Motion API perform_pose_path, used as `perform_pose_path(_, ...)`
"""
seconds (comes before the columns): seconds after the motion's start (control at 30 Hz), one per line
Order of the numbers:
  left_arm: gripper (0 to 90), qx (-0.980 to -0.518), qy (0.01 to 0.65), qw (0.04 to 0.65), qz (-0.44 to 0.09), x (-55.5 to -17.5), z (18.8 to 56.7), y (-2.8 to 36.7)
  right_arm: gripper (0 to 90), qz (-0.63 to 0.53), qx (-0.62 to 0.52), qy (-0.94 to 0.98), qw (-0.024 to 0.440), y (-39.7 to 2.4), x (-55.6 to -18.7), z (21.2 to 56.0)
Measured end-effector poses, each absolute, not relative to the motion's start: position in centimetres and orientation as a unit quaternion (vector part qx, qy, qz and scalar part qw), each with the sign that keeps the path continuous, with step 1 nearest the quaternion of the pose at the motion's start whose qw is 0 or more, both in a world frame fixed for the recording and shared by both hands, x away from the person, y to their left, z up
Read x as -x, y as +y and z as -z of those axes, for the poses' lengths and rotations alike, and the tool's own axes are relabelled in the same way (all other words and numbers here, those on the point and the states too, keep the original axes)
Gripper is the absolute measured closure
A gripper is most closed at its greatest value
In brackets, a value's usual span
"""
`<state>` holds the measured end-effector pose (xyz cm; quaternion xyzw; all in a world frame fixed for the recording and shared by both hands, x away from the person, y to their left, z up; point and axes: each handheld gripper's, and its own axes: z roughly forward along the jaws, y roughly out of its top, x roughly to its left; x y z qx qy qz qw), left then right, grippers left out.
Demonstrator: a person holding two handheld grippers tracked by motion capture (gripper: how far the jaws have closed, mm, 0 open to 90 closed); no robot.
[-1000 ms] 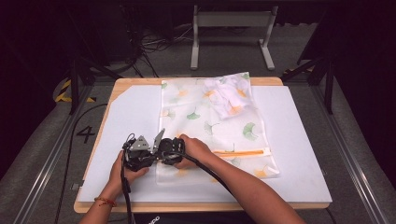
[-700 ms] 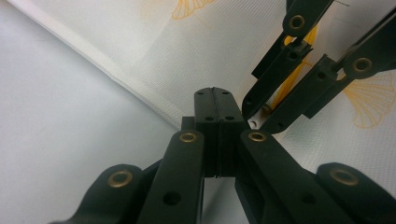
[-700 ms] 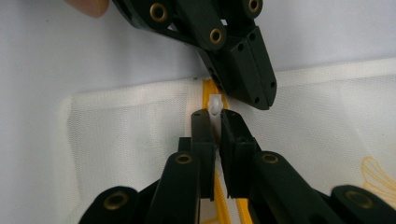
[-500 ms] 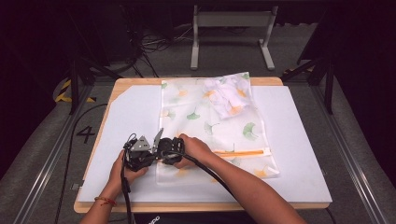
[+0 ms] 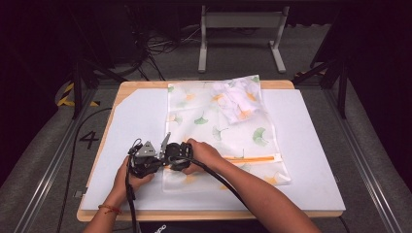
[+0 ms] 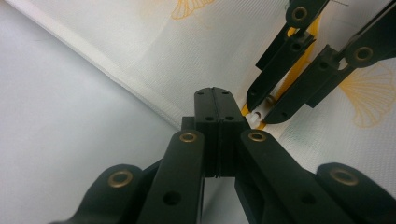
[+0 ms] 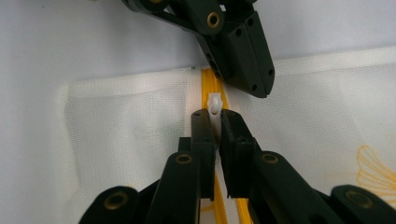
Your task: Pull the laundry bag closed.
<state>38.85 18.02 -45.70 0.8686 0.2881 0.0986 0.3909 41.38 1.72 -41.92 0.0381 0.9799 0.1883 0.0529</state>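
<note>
Right gripper view gives me the relation that matters: the white zipper pull (image 7: 214,108) sits clamped between the jaws of my right gripper (image 7: 214,122), at the left end of the yellow zipper (image 7: 211,80). From the high view, that zipper (image 5: 252,158) runs left to right across the near part of the mesh laundry bag (image 5: 218,131), so I judge the pull has to travel right along that line, away from both hands. My left gripper (image 6: 215,100) has its jaws pressed together on the bag's edge (image 6: 140,91) just beside the zipper's end, which should anchor the cloth. Both grippers sit touching or nearly so at the bag's near left corner; the right one is on the pull. Farther off, a crumpled white garment (image 5: 238,99) lies inside the bag near its far right corner, well clear of the zipper's path. The bag rests on a white mat (image 5: 311,145) over the wooden table (image 5: 286,85).
</note>
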Motion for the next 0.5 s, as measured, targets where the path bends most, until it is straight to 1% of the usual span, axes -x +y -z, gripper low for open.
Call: perform_pose_path(0.5, 90.0, -0.87, 0.287, 0.39, -0.097, -38.9, 45.7, 18.1, 84.5, -0.185, -0.045, 0.98, 0.055, -0.1, -41.4, 41.8)
